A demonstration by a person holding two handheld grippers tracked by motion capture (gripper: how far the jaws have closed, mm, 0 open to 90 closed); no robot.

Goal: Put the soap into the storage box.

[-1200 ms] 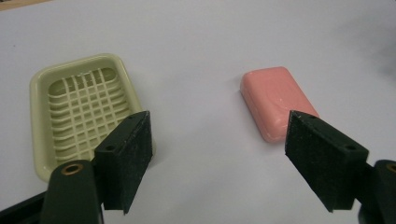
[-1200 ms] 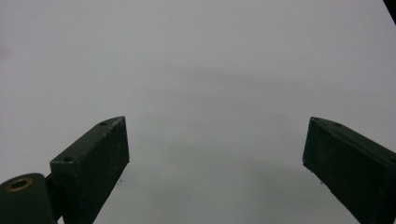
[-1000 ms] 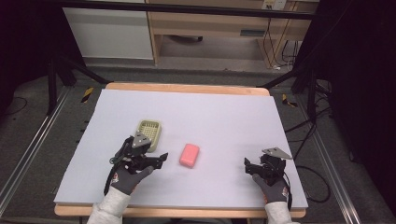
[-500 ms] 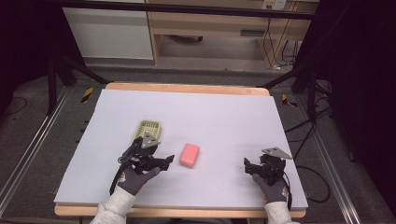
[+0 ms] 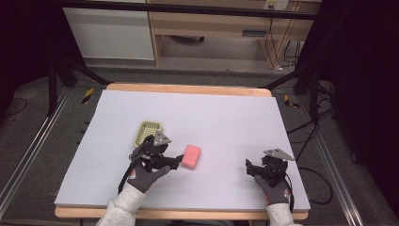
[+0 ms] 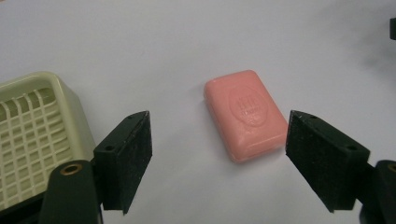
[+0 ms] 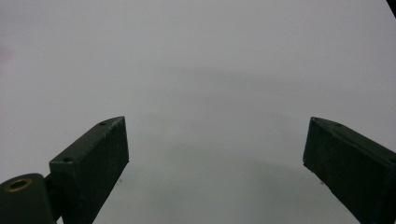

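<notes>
Soap dish (image 6: 32, 135), pale green w/ grid floor, is sitting just outside the left gripper's (image 6: 218, 161) left jaw, partly behind it; nothing is showing in the visible part of the dish. In the high view the dish (image 5: 148, 131) is lying just beyond that gripper (image 5: 175, 160), on the white mat (image 5: 235, 117).

Soap (image 6: 245, 114), pink bar w/ stamped oval, is lying flat on the mat ahead of the left jaws, between their lines but nearer the right one; its near corner is sitting just beside that jaw's tip, not touching as far as I can tell. Jaws are standing wide open, gripping nothing. Nothing is lying between jaws and soap.

Right gripper (image 7: 215, 154) is also gaping wide, holding nothing, w/ bare mat ahead. In the high view it (image 5: 248, 165) is resting well apart from the soap (image 5: 191, 156).
</notes>
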